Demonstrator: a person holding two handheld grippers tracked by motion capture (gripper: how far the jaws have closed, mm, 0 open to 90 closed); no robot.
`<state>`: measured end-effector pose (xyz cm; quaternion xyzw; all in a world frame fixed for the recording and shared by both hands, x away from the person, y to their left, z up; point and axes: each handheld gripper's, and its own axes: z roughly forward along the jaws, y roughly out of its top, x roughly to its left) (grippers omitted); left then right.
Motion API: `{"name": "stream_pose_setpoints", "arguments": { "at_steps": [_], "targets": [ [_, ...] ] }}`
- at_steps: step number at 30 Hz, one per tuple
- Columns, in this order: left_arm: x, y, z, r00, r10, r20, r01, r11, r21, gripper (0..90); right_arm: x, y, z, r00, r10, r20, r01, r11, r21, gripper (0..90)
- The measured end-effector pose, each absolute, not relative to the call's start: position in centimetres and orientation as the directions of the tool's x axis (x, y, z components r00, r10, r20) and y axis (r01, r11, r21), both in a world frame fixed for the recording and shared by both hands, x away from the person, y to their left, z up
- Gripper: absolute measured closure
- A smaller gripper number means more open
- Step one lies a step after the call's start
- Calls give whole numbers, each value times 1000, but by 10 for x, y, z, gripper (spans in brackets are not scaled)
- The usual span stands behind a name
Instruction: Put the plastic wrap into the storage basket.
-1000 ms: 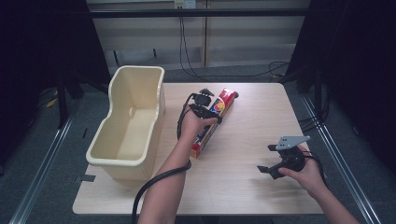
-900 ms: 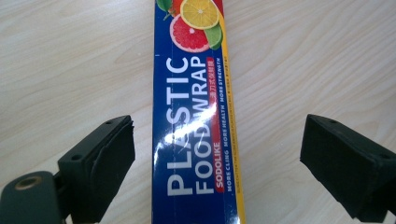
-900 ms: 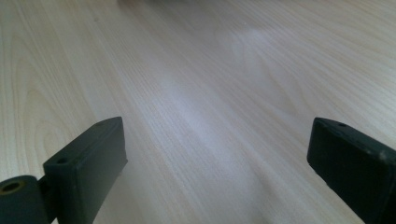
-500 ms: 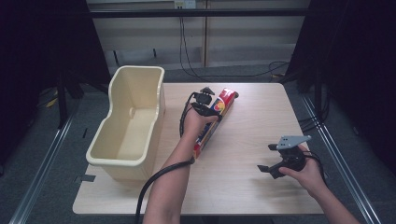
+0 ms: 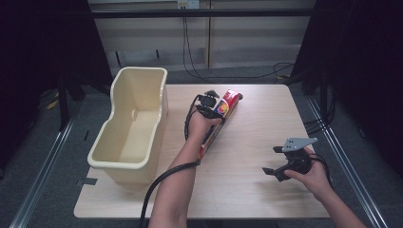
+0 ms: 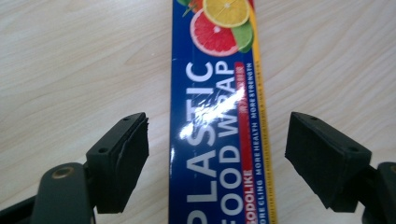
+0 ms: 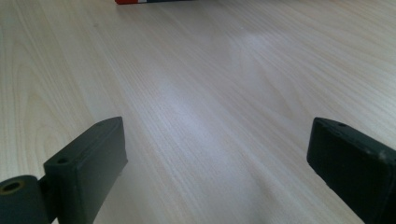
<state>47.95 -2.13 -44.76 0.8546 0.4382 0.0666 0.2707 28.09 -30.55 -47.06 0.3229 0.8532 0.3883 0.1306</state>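
One box of plastic food wrap [image 5: 219, 121] is the thing being worked on, and it lies flat on the tabletop [image 5: 256, 190], slanting from the middle toward the far edge, just beside the cream tub [image 5: 130, 128] that stands along the left edge. By my reading the pickup is only beginning: the left gripper [image 5: 207, 100] hangs over the box with its jaws straddling it, and they have just been closing, yet a gap of bare wood shows on each side, so nothing is pinched. Grasping, lifting and, I would guess, carrying the box to the empty tub are all left to do. The right gripper [image 5: 275, 164] waits near the right front corner, jaws spread wide over bare wood, holding nothing. The high view gives the layout of tub, box and both hands. The left gripper view reveals what that one cannot: the printed lettering on the box [image 6: 217, 116] and the clearance between pads [image 6: 135, 149] and cardboard. The right gripper view catches a red sliver of the box [image 7: 149, 1] at its top edge.
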Motion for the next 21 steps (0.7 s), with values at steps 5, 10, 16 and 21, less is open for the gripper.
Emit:
{"name": "stream_pose_setpoints", "arguments": {
  "at_steps": [5,10,16,21],
  "targets": [
    [479,-23,-450,623,774,-115,701,-487,521,280,281,-305,-471,-757,653,29,450,488,748,45],
    [481,-23,-453,614,778,-132,710,-472,523,299,281,-306,-470,-757,653,29,448,485,751,45],
    [482,-23,-455,601,785,-153,732,-463,500,378,282,-306,-470,-757,653,29,447,485,752,44],
    [480,-22,-454,578,801,-158,753,-448,481,392,282,-306,-470,-756,654,32,449,481,753,44]
  ]
}}
